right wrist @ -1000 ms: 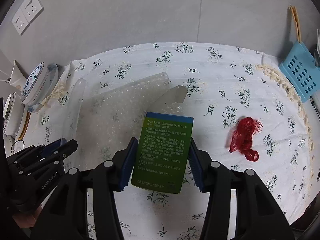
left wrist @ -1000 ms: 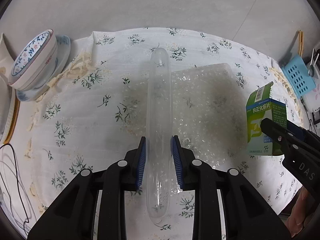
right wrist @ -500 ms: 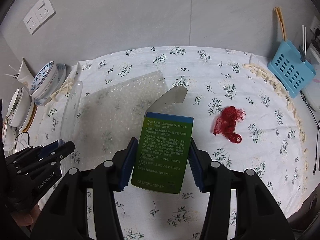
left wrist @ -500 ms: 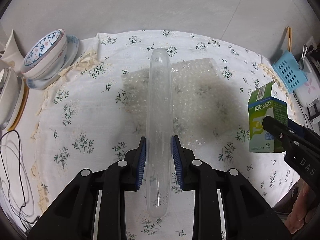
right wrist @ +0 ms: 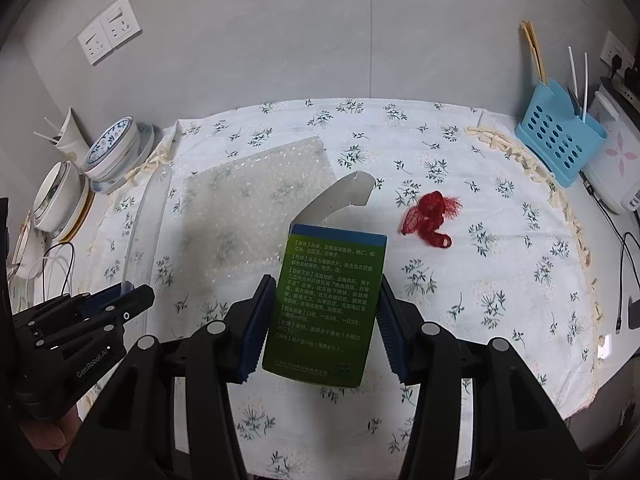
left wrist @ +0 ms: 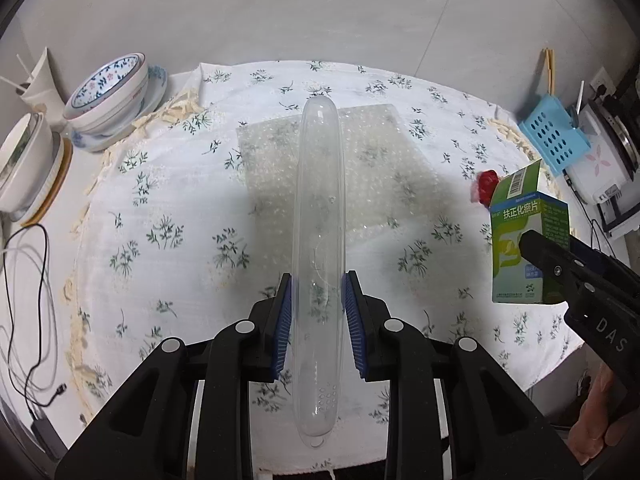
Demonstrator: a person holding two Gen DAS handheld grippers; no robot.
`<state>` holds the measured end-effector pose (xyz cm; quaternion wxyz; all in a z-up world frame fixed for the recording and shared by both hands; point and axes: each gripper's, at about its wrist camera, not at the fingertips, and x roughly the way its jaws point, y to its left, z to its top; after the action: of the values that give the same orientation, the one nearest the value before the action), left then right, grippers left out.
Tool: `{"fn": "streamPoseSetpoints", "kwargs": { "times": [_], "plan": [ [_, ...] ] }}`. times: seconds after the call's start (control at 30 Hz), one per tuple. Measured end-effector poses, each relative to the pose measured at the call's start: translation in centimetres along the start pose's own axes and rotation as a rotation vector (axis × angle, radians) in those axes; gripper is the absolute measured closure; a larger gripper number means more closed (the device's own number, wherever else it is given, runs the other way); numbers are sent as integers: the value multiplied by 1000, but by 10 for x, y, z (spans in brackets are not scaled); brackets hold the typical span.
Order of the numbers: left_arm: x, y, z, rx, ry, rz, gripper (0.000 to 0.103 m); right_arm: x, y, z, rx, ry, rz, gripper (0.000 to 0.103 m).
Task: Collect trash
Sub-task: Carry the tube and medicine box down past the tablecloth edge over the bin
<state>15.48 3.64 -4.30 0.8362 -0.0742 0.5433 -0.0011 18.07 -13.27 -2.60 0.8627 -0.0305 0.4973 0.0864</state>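
My left gripper (left wrist: 318, 300) is shut on a long clear plastic case (left wrist: 318, 216), held lengthwise above the table. My right gripper (right wrist: 324, 304) is shut on a green medicine box (right wrist: 328, 304) whose top flap stands open; the same green medicine box (left wrist: 528, 248) shows at the right of the left wrist view, with the right gripper (left wrist: 580, 280) coming in from the lower right. A sheet of bubble wrap (left wrist: 384, 168) lies flat on the flowered tablecloth (left wrist: 160, 208). A red mesh net (right wrist: 430, 216) lies crumpled to the right of the bubble wrap (right wrist: 248, 216). The left gripper (right wrist: 120, 296) shows at lower left.
Stacked patterned bowls (left wrist: 108, 100) and more dishes (left wrist: 24, 160) stand at the left. A blue perforated holder (right wrist: 560, 140) with chopsticks and a white appliance (right wrist: 616, 160) stand at the right. Cables (left wrist: 24, 280) trail off the left edge. A grey wall with sockets (right wrist: 110, 34) backs the table.
Both grippers have pulled back and up from the table with their objects still gripped; more of the table, its front edge and the wall now show. The red net appears in the left wrist view.
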Motion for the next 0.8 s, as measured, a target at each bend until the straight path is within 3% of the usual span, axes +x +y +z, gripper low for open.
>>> {"fn": "streamPoseSetpoints", "kwargs": {
  "times": [0.8],
  "plan": [
    [-56,-32,-95,-9,-22,2,78,-72,-14,-89,-33,-30,-3,56]
  ]
}}
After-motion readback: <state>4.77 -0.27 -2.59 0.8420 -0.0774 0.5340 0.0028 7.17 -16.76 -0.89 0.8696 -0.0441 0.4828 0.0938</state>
